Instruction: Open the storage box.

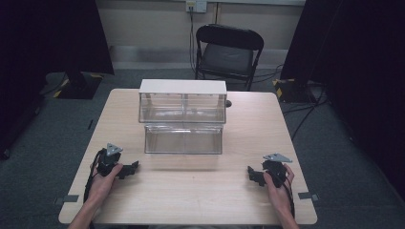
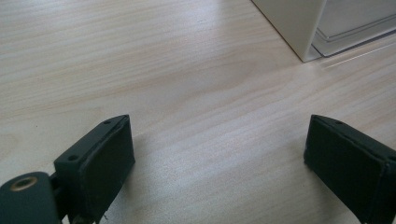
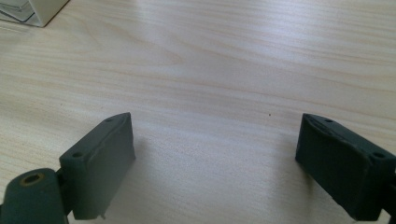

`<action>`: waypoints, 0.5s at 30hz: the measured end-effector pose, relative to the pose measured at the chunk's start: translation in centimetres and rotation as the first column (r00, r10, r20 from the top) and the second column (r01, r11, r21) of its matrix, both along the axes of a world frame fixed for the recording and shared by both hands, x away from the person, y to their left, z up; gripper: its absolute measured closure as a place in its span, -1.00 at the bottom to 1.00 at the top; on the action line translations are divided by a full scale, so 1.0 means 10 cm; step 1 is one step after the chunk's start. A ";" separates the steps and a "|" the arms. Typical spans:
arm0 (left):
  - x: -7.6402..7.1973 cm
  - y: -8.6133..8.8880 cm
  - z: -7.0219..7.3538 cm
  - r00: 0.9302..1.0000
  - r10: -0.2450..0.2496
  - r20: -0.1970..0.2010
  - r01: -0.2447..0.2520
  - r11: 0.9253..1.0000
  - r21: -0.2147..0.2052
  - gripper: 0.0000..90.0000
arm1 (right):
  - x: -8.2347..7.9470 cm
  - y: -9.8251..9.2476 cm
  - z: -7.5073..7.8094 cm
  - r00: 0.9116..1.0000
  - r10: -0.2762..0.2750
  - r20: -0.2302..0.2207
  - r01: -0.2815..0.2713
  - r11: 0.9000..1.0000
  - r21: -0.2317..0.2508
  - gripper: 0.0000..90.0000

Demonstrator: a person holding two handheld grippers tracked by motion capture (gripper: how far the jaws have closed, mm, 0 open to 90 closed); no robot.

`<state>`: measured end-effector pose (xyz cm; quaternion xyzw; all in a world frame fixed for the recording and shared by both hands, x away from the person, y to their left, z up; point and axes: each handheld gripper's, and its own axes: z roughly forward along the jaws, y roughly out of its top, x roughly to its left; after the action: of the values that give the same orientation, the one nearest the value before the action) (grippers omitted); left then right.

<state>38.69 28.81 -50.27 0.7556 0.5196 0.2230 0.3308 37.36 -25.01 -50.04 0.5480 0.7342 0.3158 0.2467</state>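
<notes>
Two grippers, our left gripper [image 1: 135, 166] and right gripper [image 1: 250, 172], rest spread and empty on the tabletop [image 1: 191, 191], near the clear bins [image 1: 183, 121].

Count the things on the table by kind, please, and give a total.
Clear bins: 2, stacked, with a white top
Grippers: 2, left gripper and right gripper, both open
Total: 4

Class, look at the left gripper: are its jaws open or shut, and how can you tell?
Open. In the left gripper view, the left gripper has its two black jaws standing wide apart, with bare wooden table between them and nothing held.
</notes>
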 end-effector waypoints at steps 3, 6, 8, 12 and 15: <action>0.00 0.00 0.00 1.000 0.000 0.000 0.000 1.000 0.000 -0.83 | 0.00 0.00 0.00 1.000 0.000 0.000 0.000 1.000 0.000 -0.76; 0.00 0.00 0.00 1.000 0.000 0.000 0.000 1.000 0.000 -0.83 | 0.00 0.00 0.00 1.000 0.000 0.000 0.000 1.000 0.000 -0.76; 0.00 0.00 0.00 1.000 0.000 0.000 0.000 1.000 0.000 -0.83 | 0.00 0.00 0.00 1.000 -0.001 0.000 0.001 1.000 0.000 -0.76; 0.00 0.00 0.00 1.000 0.000 0.001 0.000 1.000 0.000 -0.83 | 0.00 0.00 0.00 1.000 0.001 -0.003 -0.001 1.000 0.000 -0.76; 0.00 0.00 0.00 1.000 0.000 0.000 0.000 1.000 0.000 -0.83 | 0.00 0.00 0.01 1.000 0.001 -0.008 -0.001 1.000 -0.003 -0.75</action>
<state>38.70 28.81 -50.28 0.7556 0.5194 0.2231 0.3310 37.38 -25.01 -49.97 0.5484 0.7360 0.3128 0.2445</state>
